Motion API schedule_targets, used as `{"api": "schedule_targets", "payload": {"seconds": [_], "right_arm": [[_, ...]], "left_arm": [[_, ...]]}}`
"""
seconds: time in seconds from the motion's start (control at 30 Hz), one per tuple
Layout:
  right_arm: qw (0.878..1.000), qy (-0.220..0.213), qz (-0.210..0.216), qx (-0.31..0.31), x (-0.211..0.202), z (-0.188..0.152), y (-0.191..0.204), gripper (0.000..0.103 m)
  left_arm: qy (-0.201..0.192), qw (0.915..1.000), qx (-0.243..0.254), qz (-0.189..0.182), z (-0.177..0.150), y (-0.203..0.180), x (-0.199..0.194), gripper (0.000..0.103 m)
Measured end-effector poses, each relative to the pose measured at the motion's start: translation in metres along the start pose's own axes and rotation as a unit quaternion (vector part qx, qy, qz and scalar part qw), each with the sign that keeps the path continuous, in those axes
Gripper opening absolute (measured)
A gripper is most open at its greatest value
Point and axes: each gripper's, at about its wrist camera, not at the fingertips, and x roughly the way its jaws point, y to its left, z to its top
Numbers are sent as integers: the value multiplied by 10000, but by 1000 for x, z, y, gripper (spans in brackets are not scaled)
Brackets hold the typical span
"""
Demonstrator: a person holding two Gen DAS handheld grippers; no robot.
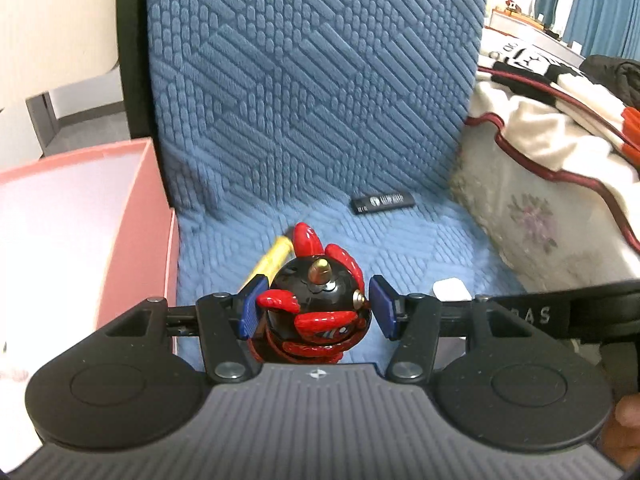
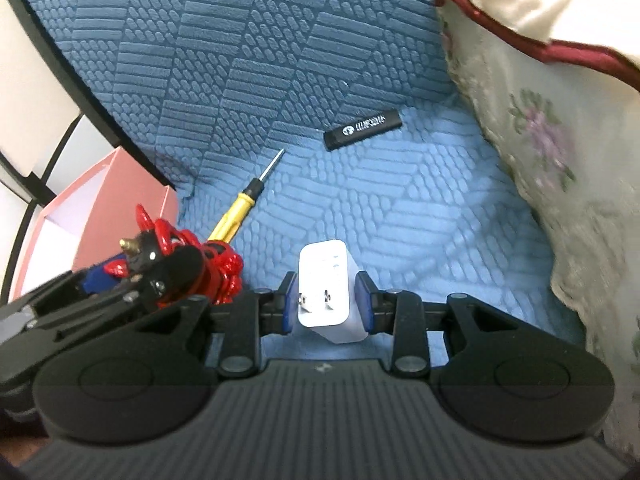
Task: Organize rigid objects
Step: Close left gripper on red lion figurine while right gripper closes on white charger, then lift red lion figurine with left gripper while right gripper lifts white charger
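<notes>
Glossy toy figure [image 1: 316,304] sits clamped in my left claw [image 1: 316,312], slippery, so I grip its round middle; right claw [image 2: 328,304] pinches the light, rigid charger [image 2: 330,292].

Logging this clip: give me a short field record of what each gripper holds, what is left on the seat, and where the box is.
left gripper: shut on red and black figurine
right gripper: shut on white plug adapter, prongs facing the camera
left on blue seat cover: yellow screwdriver; black stick
pink box: open, left of the seat
</notes>
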Motion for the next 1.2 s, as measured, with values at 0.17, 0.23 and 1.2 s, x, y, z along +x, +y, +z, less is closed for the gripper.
{"api": "schedule_targets", "payload": {"seconds": [0.17,0.23,1.2], "right_arm": [[10000,-61,1,23,-16,-15,0,34],[9999,-101,3,64,-22,-19,-2,33],[9988,-193,188,402,-25,-21,-16,50]], "left_arm": [[149,9997,-157,-65,-19,-6,-12,61],[178,9997,-146,-91,-24,-10,-16,61],[475,9982,-343,-118,-50,-12,-19,70]]}}
